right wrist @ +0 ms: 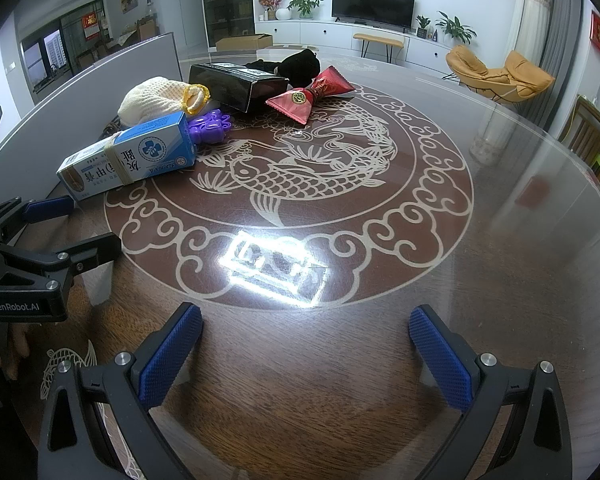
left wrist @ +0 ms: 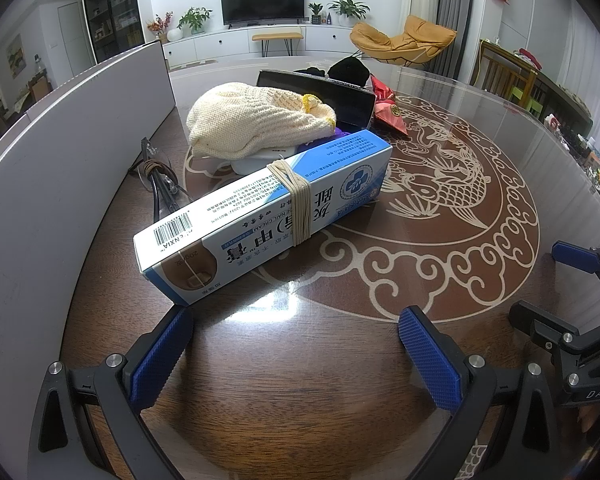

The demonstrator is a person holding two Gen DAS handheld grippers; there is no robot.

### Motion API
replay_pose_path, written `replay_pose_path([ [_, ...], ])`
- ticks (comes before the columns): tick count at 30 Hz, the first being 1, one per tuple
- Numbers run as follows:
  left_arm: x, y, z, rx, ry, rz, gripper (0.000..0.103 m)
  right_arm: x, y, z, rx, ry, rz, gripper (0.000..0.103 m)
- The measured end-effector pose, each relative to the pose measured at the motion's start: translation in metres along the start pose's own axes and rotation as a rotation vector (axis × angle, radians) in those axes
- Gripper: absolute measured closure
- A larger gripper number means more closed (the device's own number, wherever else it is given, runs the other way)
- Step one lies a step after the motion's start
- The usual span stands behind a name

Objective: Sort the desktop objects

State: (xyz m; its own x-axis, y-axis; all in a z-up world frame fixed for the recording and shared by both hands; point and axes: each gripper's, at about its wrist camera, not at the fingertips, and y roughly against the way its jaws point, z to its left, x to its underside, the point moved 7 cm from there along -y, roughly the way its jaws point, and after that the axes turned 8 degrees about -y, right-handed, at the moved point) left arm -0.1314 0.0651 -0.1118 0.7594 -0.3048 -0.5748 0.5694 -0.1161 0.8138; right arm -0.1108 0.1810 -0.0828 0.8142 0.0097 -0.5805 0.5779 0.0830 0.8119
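My left tongs (left wrist: 296,354) gape wide with nothing between them, low over the dark wooden counter with its pale carp inlay (left wrist: 440,208), just short of the blue-and-white cardboard cream box bound with a tan rubber band (left wrist: 260,212). Behind the box lie a cream knitted pouch (left wrist: 244,124), a black glossy carton (right wrist: 236,84), a purple plastic piece (right wrist: 212,126) and a red foil packet (right wrist: 312,96). My right tongs (right wrist: 306,356) are spread too, empty, over bare wood.

Left gripper (left wrist: 296,354) and right gripper (right wrist: 306,354) are level, side by side, jaws spread wide, gripping nothing.
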Motion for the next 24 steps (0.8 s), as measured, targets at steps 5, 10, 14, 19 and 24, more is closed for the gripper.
replay_pose_path([
  [5, 0.001, -0.002, -0.001, -0.005, 0.003, -0.003, 0.000, 0.000, 0.000, 0.000, 0.000, 0.001, 0.000, 0.000],
  [10, -0.002, 0.013, 0.007, -0.021, 0.065, -0.088, 0.000, 0.000, 0.000, 0.000, -0.001, 0.001, 0.000, 0.000],
  [14, 0.002, 0.022, 0.015, 0.041, 0.152, -0.112, 0.000, 0.000, 0.001, 0.001, -0.001, 0.001, 0.000, 0.000],
  [19, 0.004, 0.031, 0.014, -0.006, 0.133, -0.127, 0.000, 0.000, 0.000, 0.000, -0.001, 0.002, 0.000, 0.000],
  [24, 0.002, 0.041, 0.010, -0.011, 0.107, -0.155, 0.000, 0.000, 0.001, 0.001, -0.001, 0.002, 0.000, 0.000],
])
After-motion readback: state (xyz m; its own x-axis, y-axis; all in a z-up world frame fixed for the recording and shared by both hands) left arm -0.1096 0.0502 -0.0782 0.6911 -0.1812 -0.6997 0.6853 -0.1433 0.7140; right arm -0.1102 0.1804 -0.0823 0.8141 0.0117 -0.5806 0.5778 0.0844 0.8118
